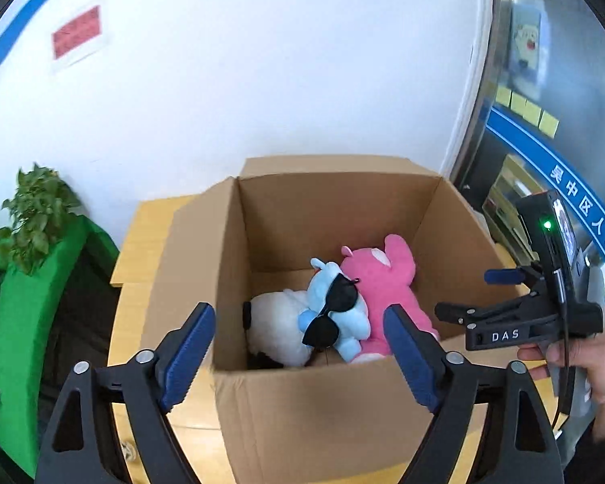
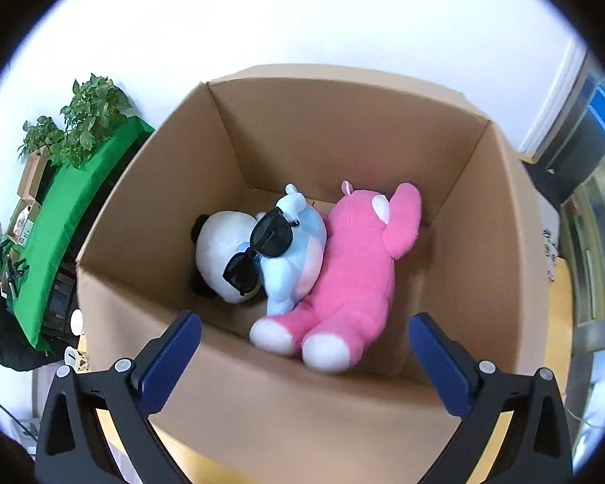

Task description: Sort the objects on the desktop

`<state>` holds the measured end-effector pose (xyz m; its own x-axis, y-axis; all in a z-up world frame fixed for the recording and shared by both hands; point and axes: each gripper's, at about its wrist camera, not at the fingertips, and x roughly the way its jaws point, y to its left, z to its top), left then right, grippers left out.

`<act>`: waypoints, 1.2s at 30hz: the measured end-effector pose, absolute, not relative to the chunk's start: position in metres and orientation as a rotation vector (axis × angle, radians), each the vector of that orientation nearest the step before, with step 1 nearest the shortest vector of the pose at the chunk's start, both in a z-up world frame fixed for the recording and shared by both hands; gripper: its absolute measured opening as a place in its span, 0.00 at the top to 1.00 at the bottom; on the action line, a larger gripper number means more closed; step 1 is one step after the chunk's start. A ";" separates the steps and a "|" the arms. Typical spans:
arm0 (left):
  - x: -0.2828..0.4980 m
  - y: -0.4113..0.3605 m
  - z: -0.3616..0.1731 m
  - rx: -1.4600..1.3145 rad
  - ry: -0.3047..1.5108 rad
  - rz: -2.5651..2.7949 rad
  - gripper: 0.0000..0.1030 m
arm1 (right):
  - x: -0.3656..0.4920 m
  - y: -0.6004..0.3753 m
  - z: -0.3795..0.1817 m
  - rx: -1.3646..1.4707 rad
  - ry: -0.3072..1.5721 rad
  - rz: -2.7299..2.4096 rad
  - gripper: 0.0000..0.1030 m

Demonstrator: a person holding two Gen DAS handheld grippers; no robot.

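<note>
An open cardboard box stands on a light wooden desk. Inside lie a pink plush bear, a light blue plush and a white and black plush. Black sunglasses rest on top of the plushes. My left gripper is open and empty above the box's near wall. My right gripper is open and empty over the box's near edge; it also shows in the left wrist view, held at the box's right side.
A green-covered table with potted plants stands to the left. A white wall rises behind the box. A glass door with a blue band is on the right.
</note>
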<state>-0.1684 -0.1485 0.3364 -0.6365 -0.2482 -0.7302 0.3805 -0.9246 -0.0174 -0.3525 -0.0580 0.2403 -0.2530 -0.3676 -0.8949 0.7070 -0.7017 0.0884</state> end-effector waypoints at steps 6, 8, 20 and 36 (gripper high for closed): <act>-0.131 -0.117 0.332 1.012 0.152 -2.554 0.12 | -0.317 -0.039 0.243 1.282 0.408 -2.050 0.00; -0.127 -0.114 0.321 1.013 0.164 -2.546 0.12 | -0.314 -0.037 0.240 1.310 0.420 -2.063 0.00; -0.163 -0.146 0.274 1.044 0.267 -2.451 0.12 | -0.331 -0.040 0.221 1.334 0.407 -2.119 0.00; -0.217 -0.142 0.182 1.019 0.262 -2.484 0.11 | -0.363 -0.040 0.154 1.284 0.251 -2.124 0.01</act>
